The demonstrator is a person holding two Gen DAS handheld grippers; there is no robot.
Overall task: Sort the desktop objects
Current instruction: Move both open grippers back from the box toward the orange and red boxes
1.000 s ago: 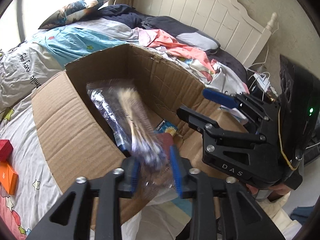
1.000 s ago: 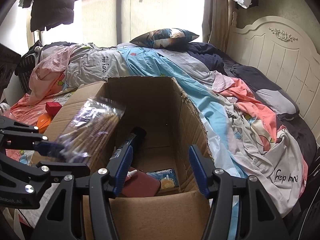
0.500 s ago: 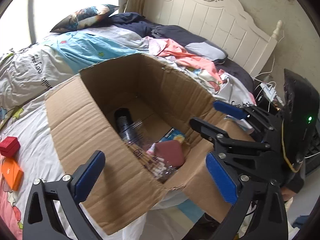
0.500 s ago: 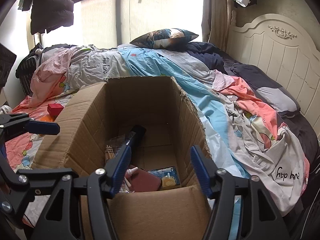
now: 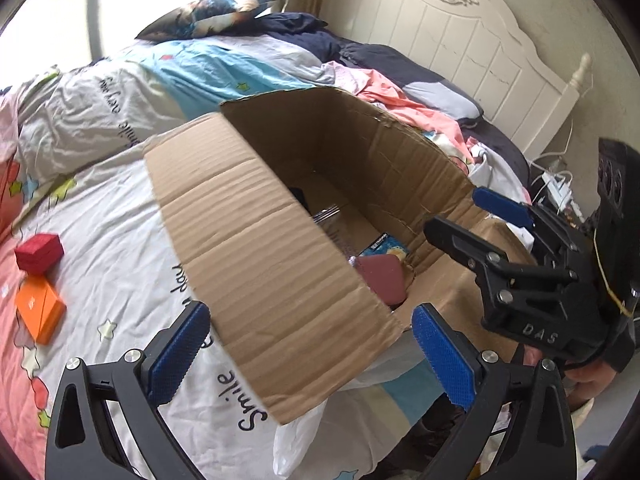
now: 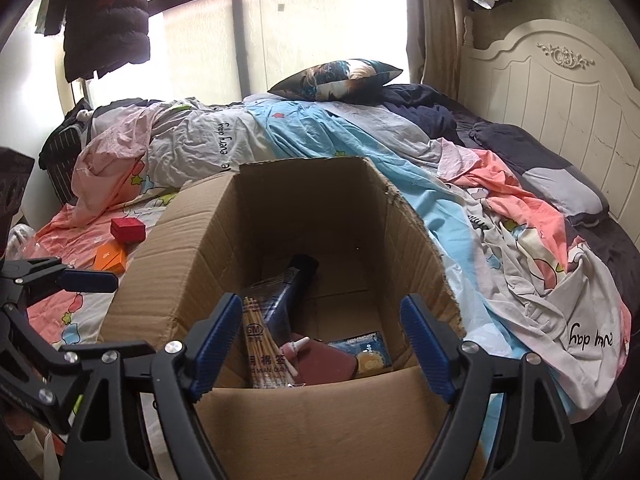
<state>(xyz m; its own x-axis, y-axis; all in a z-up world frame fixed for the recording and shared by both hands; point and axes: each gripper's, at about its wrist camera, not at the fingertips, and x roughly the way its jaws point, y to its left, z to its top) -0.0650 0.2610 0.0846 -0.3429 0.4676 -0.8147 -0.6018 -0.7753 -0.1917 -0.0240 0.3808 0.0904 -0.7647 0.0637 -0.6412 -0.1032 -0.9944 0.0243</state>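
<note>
An open cardboard box (image 5: 260, 248) (image 6: 168, 256) sits on the bed. Inside lie a clear bag of cotton swabs (image 6: 262, 344), a dark bottle (image 6: 294, 284), a maroon case (image 6: 328, 364) (image 5: 380, 280) and a blue packet (image 6: 370, 354) (image 5: 384, 242). My left gripper (image 5: 308, 344) hangs open and empty over the box's near left wall. My right gripper (image 6: 320, 344) is open and empty above the box's near end; from the left wrist it appears at the right (image 5: 472, 220). A red box (image 5: 40, 252) (image 6: 127, 230) and an orange box (image 5: 40, 308) (image 6: 110, 260) rest on the sheet to the left.
Rumpled bedding and clothes (image 6: 500, 208) cover the bed around the box. A patterned pillow (image 6: 336, 80) lies at the far side by the window. The white headboard (image 5: 460, 52) stands to the right, with cables (image 5: 556, 180) beside it. A white plastic bag (image 5: 300, 440) hangs below the box.
My left gripper opened and let go of the bag of cotton swabs, which dropped into the box. The left gripper then drew back and to the left. The right gripper barely moved.
</note>
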